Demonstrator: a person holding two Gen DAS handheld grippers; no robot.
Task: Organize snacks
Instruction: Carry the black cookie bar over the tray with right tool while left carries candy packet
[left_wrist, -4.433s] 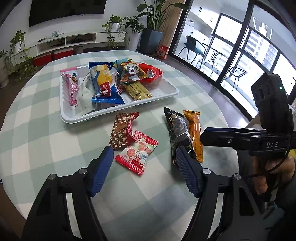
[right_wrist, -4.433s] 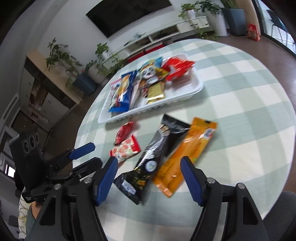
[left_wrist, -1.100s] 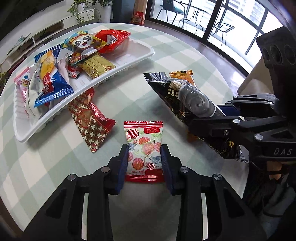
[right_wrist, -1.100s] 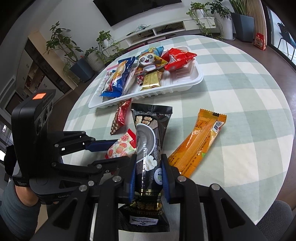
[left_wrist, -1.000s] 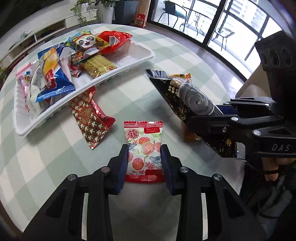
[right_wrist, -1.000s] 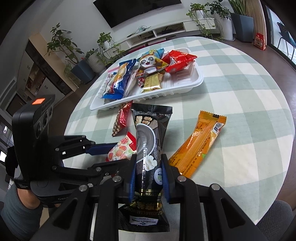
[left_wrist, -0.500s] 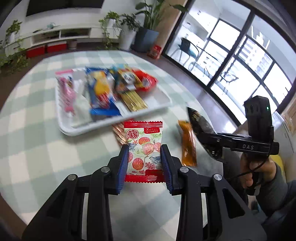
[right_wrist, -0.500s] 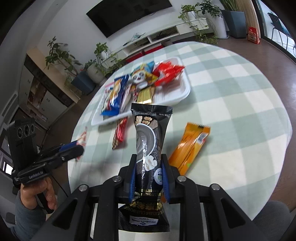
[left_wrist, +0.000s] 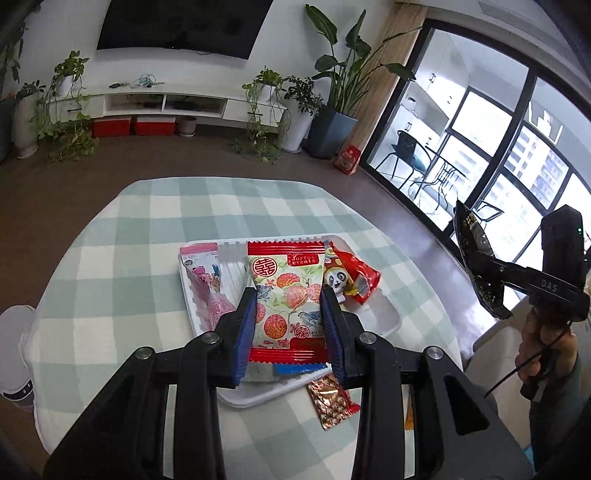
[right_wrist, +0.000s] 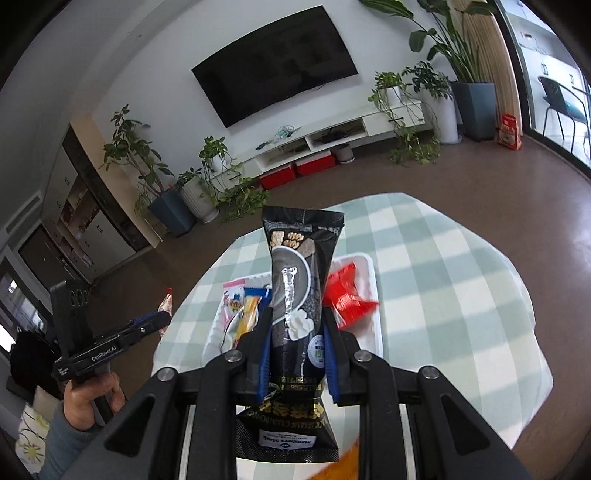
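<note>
Left gripper (left_wrist: 288, 328) clamped on red fruit-print packet (left_wrist: 284, 295), hovering above white tray (left_wrist: 388, 317), long axis toward far table (left_wrist: 110, 258) edge; right gripper (right_wrist: 297, 354) gripping black sachet (right_wrist: 295, 291).

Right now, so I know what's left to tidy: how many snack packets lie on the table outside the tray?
2: a red-and-gold patterned packet beside the tray, and an orange packet to its right, mostly hidden behind the left gripper. More may be hidden.

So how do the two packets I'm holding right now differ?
The white lychee-print packet in the left hand-held gripper is short and broad with red sealed ends; the black sesame packet in the right hand-held gripper is long, narrow and dark. Both are clamped, lifted above the table.
</note>
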